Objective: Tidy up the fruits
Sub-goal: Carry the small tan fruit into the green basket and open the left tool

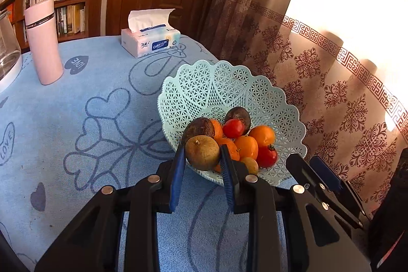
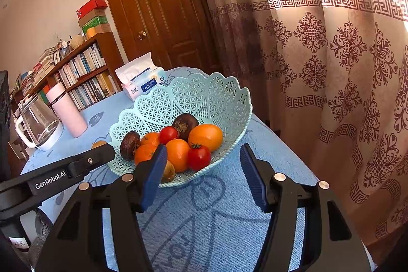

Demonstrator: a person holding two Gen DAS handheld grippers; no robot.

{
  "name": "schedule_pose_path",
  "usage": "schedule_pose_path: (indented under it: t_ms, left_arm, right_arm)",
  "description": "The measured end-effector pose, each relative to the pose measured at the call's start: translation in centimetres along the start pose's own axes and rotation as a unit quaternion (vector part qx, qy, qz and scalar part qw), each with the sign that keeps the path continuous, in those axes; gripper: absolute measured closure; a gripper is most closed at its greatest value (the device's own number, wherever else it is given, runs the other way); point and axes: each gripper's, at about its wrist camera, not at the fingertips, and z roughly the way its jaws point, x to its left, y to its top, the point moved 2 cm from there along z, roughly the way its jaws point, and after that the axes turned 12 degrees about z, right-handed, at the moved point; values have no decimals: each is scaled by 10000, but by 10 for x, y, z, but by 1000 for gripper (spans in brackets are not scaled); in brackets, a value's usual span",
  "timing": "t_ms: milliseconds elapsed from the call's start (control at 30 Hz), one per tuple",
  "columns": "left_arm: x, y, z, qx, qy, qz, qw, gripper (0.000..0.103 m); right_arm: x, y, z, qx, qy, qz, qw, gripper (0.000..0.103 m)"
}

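At nine o'clock on the blue tablecloth (image 1: pixel 76 103) stand a pink flask (image 1: pixel 44 42) and a tissue pack (image 1: pixel 150 42); at the centre the left tongs (image 1: pixel 202 157) are clamped on a brownish round fruit (image 1: pixel 202 152), carried just at the basket (image 1: pixel 229 93) rim; the step looks like delivery, and next calls for reaching over the rim and letting go; at three o'clock the right tongs (image 2: pixel 201 162) stand half open and empty, before the piled fruit.

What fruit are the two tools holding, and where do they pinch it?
The left tool pinches a round brownish-yellow fruit across its two sides, near the basket. The right tool is open and holds nothing.
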Motion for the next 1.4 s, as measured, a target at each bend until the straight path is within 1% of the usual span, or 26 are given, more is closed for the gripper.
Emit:
schedule_pose_path:
  t_ms: [100,167,300,400,600,700,767,900,1067,1133,1167,1200,1233,1367,1400]
  left_arm:
    - [-2,0,5,3,-89,-31,10000,75]
    - [-2,0,6,10,-75,-39,10000,74]
    - [1,-2,3,-29,-168,-108,9998,73]
    - [6,-5,-2,-78,-76,-152,9998,66]
    - [21,-11,-5,-42,152,-293,9994,65]
    - [23,-13,-3,16,181,-306,9994,65]
    - [20,-14,0,43,202,-244,9995,65]
    - [13,-14,2,4,453,-42,9990,65]
    - [13,-15,3,-45,581,29,9983,63]
    - [13,-15,3,-62,667,60,9977,57]
    - [13,-16,2,-73,697,61,9975,55]
    - [14,-17,2,-85,717,54,9974,51]
    - [14,-18,1,-97,733,54,9972,46]
    - [12,-19,-5,-201,898,184,9956,42]
    - [11,-18,-8,-256,984,247,9945,34]
  right_arm:
    - [-1,0,0,3,13,24,10000,41]
    - [-1,0,0,10,15,34,10000,41]
    - [-2,0,0,10,14,51,10000,41]
    - [-2,0,0,8,7,54,10000,41]
    - [-3,1,0,11,8,55,10000,41]
    - [-3,1,0,11,10,63,10000,41]
    - [-3,1,0,6,14,75,10000,41]
    - [-3,1,0,4,16,76,10000,41]
    - [-3,1,0,4,12,74,10000,41]
    - [-3,1,-1,-6,10,80,10000,41]
    - [-3,1,-1,-12,9,81,10000,37]
    - [-3,2,-2,-24,5,82,10000,30]
    - [-3,2,-2,-49,3,84,10000,29]
    - [-4,3,-3,-65,-19,92,9999,25]
    - [-4,3,-4,-72,-26,99,9999,23]
